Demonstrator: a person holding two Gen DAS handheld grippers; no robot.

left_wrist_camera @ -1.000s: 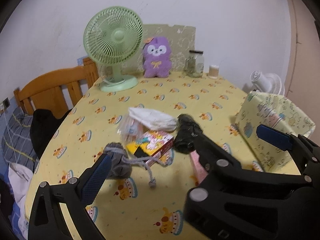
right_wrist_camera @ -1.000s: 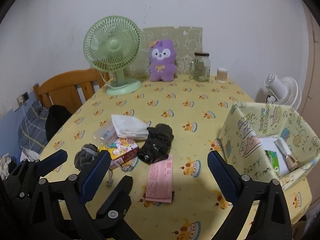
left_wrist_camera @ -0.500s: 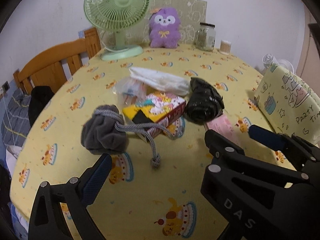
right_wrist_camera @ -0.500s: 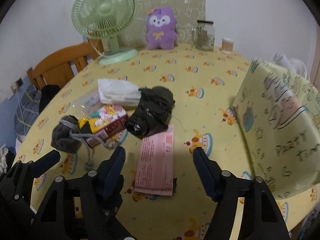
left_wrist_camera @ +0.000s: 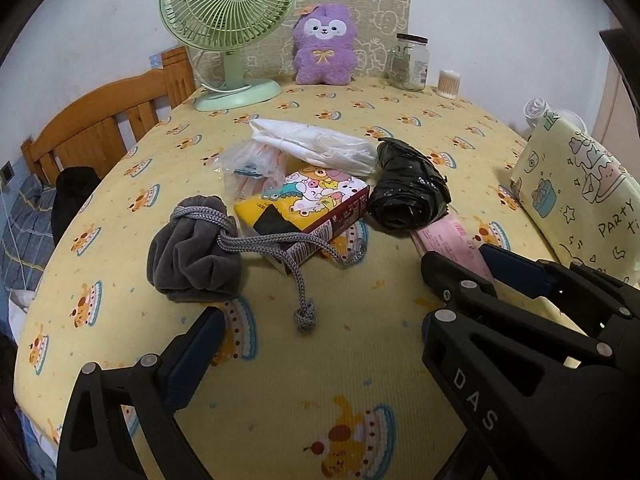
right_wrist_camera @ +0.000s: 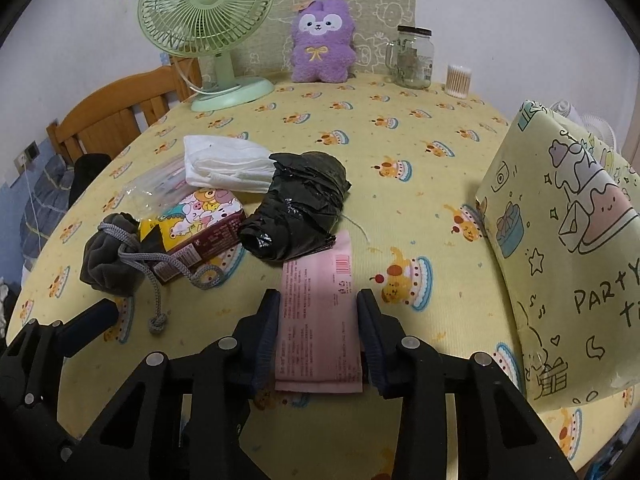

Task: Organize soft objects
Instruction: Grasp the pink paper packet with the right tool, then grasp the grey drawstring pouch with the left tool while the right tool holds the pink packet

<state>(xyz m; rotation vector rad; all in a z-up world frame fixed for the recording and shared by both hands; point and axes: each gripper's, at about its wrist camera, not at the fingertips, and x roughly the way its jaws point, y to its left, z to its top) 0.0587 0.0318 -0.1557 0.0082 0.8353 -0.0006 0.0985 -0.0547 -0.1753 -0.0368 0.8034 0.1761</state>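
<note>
Now my right gripper [right_wrist_camera: 318, 328] sits low over the yellow tablecloth [right_wrist_camera: 400, 152], and its jaws have just been closing around the pink packet [right_wrist_camera: 318, 320], which lies flat between them; the pads [right_wrist_camera: 268, 328] stand right at its long edges, though I cannot tell whether they press yet. Just beyond the packet's far end lies the crumpled black plastic bag [right_wrist_camera: 298, 208], touching it. Ahead and to the left of my right gripper are the cartoon-printed tissue box [right_wrist_camera: 204, 224], the grey drawstring pouch [right_wrist_camera: 110, 256] with its cord trailing toward me, a clear plastic bag [right_wrist_camera: 156, 188] and a folded white cloth [right_wrist_camera: 228, 164]. To the right stands the yellow party-print bag [right_wrist_camera: 560, 264], upright.

My left gripper [left_wrist_camera: 348, 304] hangs with its jaws wide apart and nothing between them; the grey pouch lies just ahead of its left finger. Far beyond, by the wall, stand a green fan [left_wrist_camera: 228, 12], a purple plush toy [left_wrist_camera: 324, 52], a glass jar [left_wrist_camera: 410, 62] and a tub of cotton swabs [left_wrist_camera: 449, 84].
</note>
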